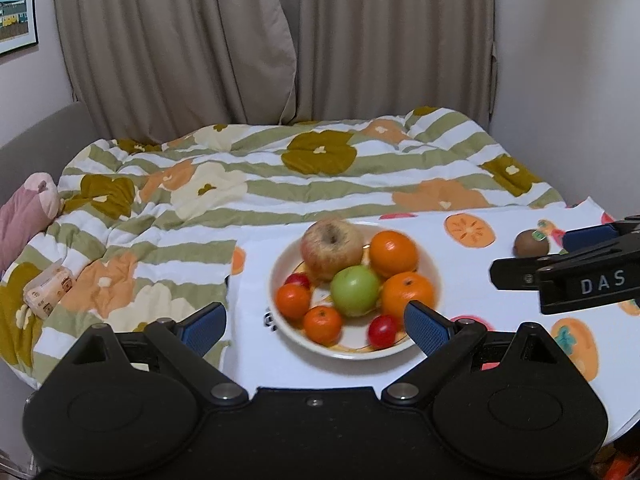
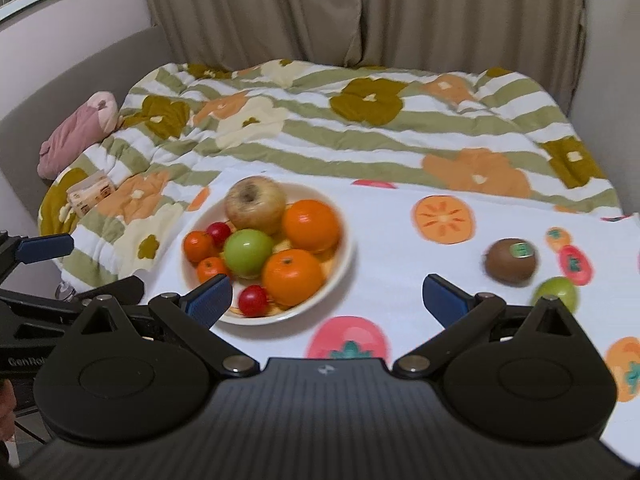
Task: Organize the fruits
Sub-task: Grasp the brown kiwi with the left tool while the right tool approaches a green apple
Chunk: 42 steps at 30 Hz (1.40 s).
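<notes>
A white plate (image 1: 430, 268) (image 2: 344, 264) on the fruit-print tablecloth holds a large yellowish apple (image 1: 332, 249) (image 2: 256, 204), a green apple (image 1: 355, 290) (image 2: 248, 253), several oranges (image 1: 393, 253) (image 2: 312, 220) and small red fruits (image 1: 382, 330) (image 2: 253, 300). A brown kiwi (image 1: 531, 243) (image 2: 511, 261) and a small green fruit (image 2: 557, 293) lie loose on the cloth to the right. My left gripper (image 1: 316, 324) stands open just in front of the plate, nothing in it. My right gripper (image 2: 328, 300) is open too, between plate and kiwi, and also shows in the left wrist view.
The tablecloth (image 1: 440, 236) (image 2: 400, 248) covers a table that meets a bed with a striped floral quilt (image 1: 240, 184) (image 2: 320, 120). A pink cushion (image 1: 28, 216) (image 2: 76, 136) and a small packet (image 1: 48, 290) (image 2: 90, 194) lie at the left. Beige curtains (image 1: 280, 40) hang behind.
</notes>
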### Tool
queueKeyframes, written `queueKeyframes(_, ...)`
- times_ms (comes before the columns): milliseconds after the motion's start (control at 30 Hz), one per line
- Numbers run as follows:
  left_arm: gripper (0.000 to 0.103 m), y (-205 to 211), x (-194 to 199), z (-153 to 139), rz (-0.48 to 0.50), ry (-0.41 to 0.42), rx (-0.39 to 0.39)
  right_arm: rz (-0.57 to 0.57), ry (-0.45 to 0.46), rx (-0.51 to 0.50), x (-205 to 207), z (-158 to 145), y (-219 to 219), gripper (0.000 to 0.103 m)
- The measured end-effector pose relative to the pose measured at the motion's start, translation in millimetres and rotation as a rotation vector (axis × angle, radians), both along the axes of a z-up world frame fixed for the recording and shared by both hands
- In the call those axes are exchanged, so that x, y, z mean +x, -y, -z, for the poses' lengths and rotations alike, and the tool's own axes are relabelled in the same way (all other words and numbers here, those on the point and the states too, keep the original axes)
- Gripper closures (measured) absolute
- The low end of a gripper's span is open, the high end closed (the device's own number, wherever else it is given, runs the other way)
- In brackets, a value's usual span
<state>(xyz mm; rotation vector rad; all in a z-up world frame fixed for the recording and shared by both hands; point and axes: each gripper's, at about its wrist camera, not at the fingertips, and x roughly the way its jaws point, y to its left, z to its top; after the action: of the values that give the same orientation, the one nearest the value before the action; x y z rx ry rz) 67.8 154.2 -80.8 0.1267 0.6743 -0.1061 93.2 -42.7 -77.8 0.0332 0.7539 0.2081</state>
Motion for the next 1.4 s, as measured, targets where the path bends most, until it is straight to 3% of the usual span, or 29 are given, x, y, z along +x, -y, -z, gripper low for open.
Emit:
queueKeyframes(367,0.005,70,2,-21,0.06,0.033,-0.009,0.09,0.026,0.01,-19,-19,94,0.0)
queueKeyframes(633,0.005,120,26,-15,0.124,0.019,0.0,0.118,0.018,-0.003,-13,-11,156,0.0)
queueKeyframes(900,0.005,164,66,6,0.159,-0.047,-0.01,0.091,-0.012,-0.023,11,15,200,0.0)
queueKeyframes(1400,0.005,245,129,51,0.19,-0.205,-0.045,-0.028,-0.098,-0.035,48,82,220,0.0)
